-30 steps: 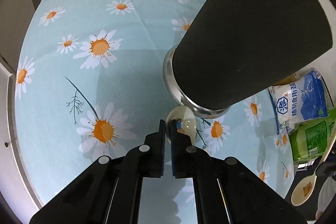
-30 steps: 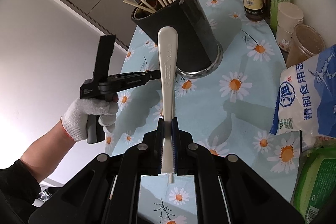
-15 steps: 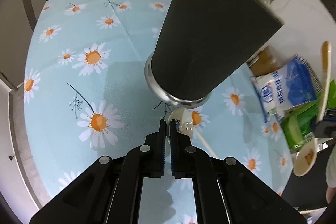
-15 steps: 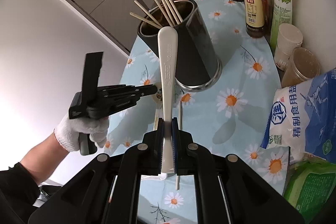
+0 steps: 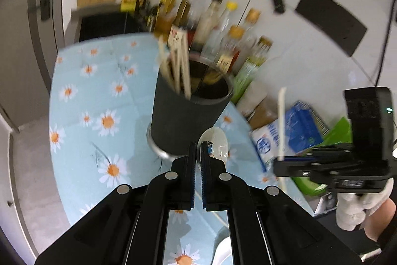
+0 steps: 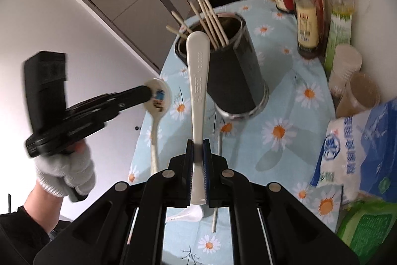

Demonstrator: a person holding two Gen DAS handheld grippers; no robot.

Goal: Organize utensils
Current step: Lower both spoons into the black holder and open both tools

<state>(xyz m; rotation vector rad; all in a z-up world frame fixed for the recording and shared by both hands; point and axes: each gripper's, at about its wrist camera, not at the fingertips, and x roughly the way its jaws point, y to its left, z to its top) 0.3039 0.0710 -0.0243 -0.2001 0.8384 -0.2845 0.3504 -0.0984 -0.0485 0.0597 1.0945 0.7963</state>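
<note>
I see a dark cylindrical utensil holder (image 6: pixel 230 71) standing upright on its shiny metal base, and pale wooden chopsticks (image 6: pixel 211 19) lean out of its open mouth, fanned toward one side. My left gripper (image 5: pixel 197 150) pinches the bowl of a cream ceramic spoon (image 6: pixel 158 101), which carries a small printed picture (too blurred for me to read); its handle hangs down and the whole spoon is off the cloth. My right gripper (image 6: pixel 198 148) clamps a white plastic spoon (image 6: pixel 197 81) by the lower handle, handle end pointing up toward the holder, bowl tucked beneath the fingers.
</note>
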